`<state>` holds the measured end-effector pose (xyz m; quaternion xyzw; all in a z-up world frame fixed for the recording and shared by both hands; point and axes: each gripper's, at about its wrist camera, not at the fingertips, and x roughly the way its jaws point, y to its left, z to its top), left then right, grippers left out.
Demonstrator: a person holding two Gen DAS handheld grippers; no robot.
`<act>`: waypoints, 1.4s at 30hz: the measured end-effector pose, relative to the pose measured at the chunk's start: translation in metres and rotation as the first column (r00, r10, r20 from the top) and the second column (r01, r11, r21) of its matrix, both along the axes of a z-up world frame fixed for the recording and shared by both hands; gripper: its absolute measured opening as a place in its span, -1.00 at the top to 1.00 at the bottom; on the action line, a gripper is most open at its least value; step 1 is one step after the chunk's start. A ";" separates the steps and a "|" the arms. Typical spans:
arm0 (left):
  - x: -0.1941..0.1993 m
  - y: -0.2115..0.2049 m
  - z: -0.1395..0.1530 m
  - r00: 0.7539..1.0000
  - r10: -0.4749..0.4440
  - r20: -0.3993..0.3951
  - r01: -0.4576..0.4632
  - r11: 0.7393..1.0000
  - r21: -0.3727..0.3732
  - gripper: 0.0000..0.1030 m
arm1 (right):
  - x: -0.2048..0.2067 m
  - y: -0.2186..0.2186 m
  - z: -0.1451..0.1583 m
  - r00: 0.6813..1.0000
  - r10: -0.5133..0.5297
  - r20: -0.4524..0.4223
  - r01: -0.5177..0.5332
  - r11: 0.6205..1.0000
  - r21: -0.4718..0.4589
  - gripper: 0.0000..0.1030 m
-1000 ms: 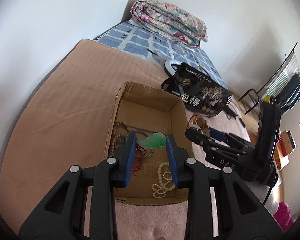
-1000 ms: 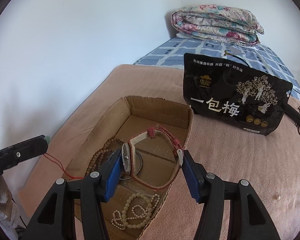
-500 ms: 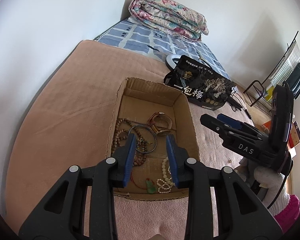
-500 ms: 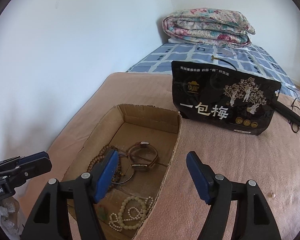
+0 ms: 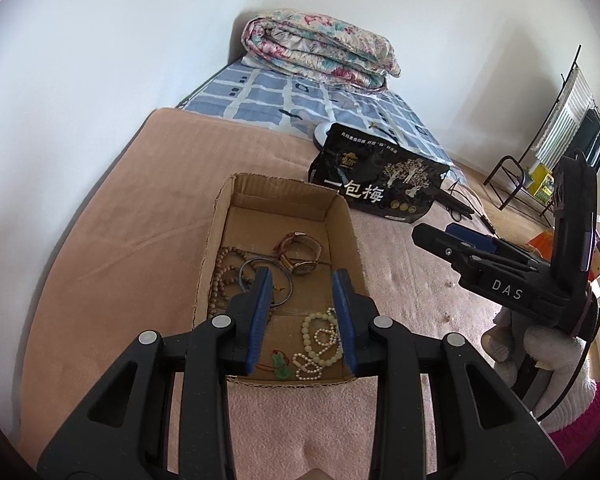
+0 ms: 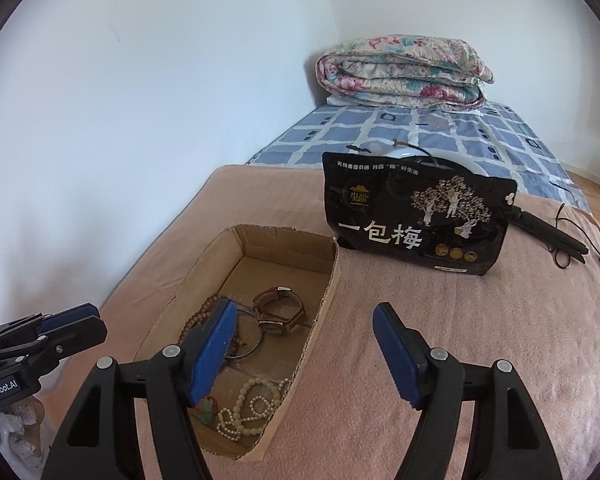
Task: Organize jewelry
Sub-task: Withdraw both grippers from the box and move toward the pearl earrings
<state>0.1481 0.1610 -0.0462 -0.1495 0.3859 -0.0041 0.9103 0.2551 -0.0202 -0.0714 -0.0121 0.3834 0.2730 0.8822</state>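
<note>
An open cardboard box [image 5: 342, 216] [image 6: 324, 304] sits on a pink blanket. Inside lie a brown-strap watch [image 5: 300, 254] [image 6: 278, 310], a metal bangle [image 5: 282, 296], wooden beads [image 5: 224, 276], white bead strings [image 5: 318, 336] [image 6: 248, 404] and a green jade pendant on red cord [image 5: 280, 368] [image 6: 208, 406]. My left gripper [image 5: 302, 320] is open and empty above the box's near end. My right gripper [image 6: 304, 360] is open wide and empty, astride the box's right wall; it also shows in the left wrist view [image 5: 452, 240].
A black snack bag [image 5: 376, 184] [image 6: 416, 220] stands behind the box. A black cabled tool [image 6: 548, 232] lies to its right. A folded floral quilt [image 6: 404, 74] rests on the blue checked sheet by the wall. A rack [image 5: 540, 176] stands far right.
The left gripper let go of the jade pendant and the right let go of the watch; both now lie in the box. Both grippers opened and drew back upward.
</note>
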 end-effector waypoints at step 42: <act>-0.001 -0.151 -0.003 0.972 -0.228 0.053 0.221 0.968 0.117 0.16 | -0.027 -0.214 0.023 0.946 -0.319 0.062 0.320 0.948 -0.007 -0.90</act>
